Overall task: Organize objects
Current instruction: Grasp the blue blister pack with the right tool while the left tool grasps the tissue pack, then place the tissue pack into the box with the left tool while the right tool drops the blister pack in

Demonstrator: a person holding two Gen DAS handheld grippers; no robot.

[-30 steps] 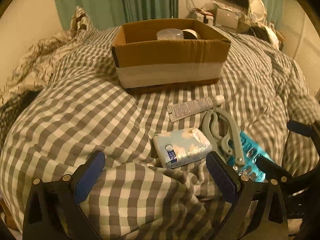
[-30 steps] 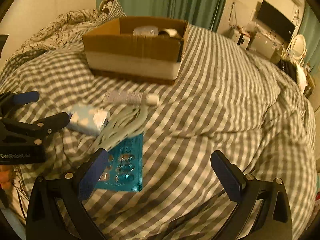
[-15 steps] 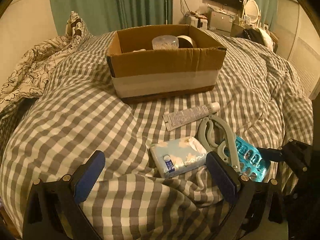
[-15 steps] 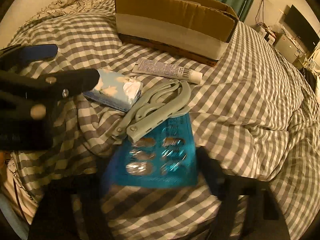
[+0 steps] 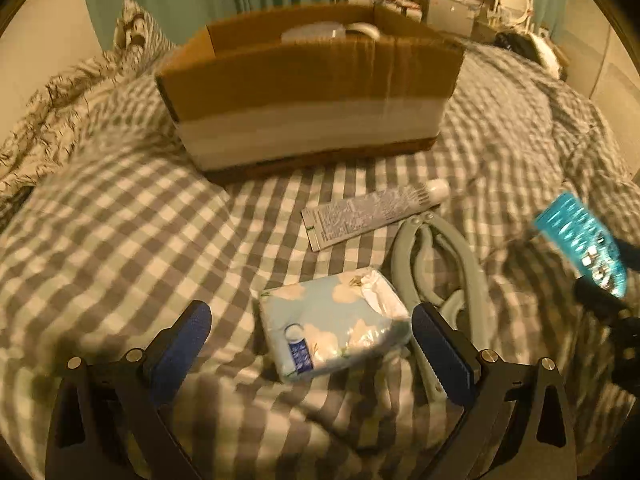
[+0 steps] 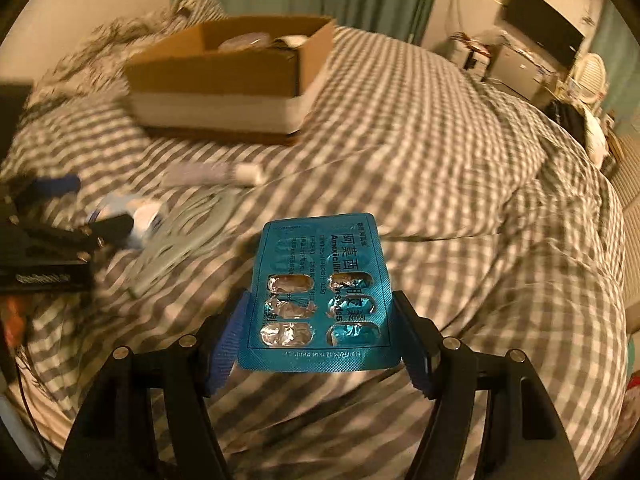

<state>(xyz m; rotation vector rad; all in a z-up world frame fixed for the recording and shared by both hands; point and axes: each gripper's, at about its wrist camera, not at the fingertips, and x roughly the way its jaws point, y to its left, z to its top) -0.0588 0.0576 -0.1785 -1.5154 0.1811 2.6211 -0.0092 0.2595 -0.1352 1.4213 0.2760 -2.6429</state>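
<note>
My right gripper (image 6: 322,330) is shut on a blue pill blister pack (image 6: 320,276) and holds it above the checked bedspread; the pack also shows at the right of the left wrist view (image 5: 580,244). My left gripper (image 5: 312,344) is open, its fingers either side of a pale blue tissue packet (image 5: 332,324) lying on the bed. A grey folding hanger (image 5: 436,256) and a white tube (image 5: 376,212) lie beyond the packet. An open cardboard box (image 5: 308,92) stands further back with some items inside.
The bed is covered by a grey checked duvet (image 6: 440,152). A floral blanket (image 5: 52,112) is bunched at the far left. Green curtains, a TV and cluttered furniture (image 6: 532,52) stand behind the bed.
My right gripper has closed on the blister pack and lifted it off the bed. My left gripper has moved closer to the tissue packet.
</note>
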